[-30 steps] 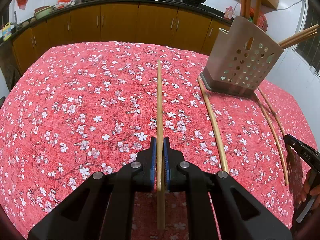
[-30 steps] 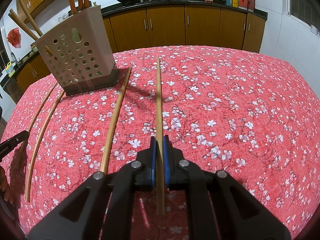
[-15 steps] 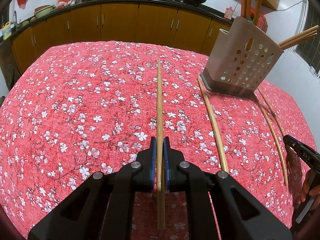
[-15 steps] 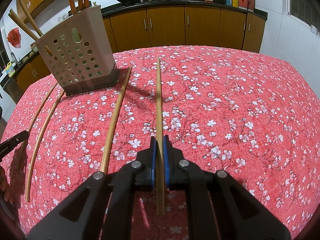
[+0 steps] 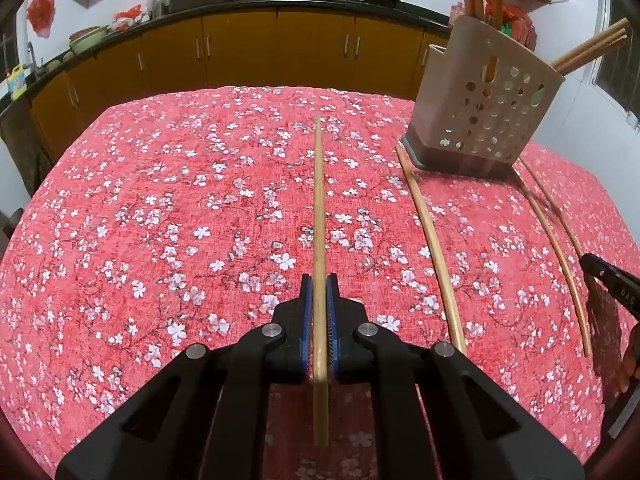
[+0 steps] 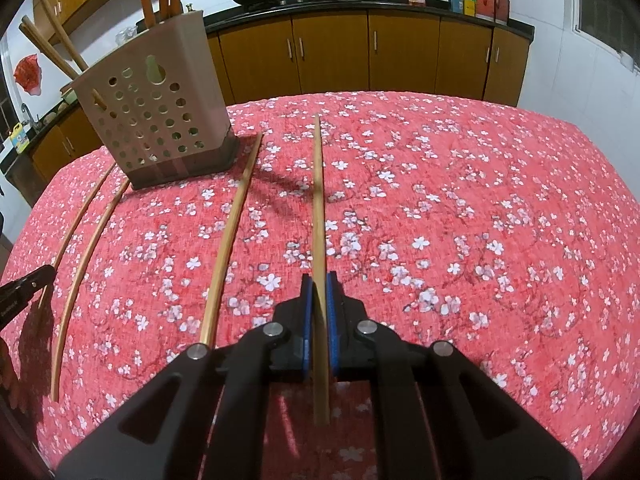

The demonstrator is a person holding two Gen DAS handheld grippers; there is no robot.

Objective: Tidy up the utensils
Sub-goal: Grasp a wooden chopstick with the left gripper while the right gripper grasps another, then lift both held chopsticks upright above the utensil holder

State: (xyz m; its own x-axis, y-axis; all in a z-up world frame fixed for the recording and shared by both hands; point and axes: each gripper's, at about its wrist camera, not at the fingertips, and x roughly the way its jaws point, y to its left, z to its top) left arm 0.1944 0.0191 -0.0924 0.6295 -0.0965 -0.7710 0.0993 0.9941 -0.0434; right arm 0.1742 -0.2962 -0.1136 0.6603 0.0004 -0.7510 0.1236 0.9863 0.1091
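Note:
My left gripper (image 5: 319, 280) is shut on a bamboo chopstick (image 5: 319, 200) that points forward above the red flowered tablecloth (image 5: 160, 200). In the other view, my right gripper (image 6: 319, 278) is likewise shut on a chopstick (image 6: 318, 200), its tip aimed at the far side. A beige perforated utensil holder (image 5: 484, 120) (image 6: 156, 120) stands on the table with several chopsticks sticking out of its top. Three loose chopsticks lie on the cloth: one near the holder's base (image 5: 432, 248) (image 6: 228, 240), and a pair further out (image 5: 558, 248) (image 6: 86, 240).
The tip of the other gripper shows at the frame edge in each view (image 5: 608, 284) (image 6: 24, 284). Brown kitchen cabinets (image 5: 280, 52) with a dark counter, woks and bottles run behind the table. A window (image 5: 620, 76) is on the right wall.

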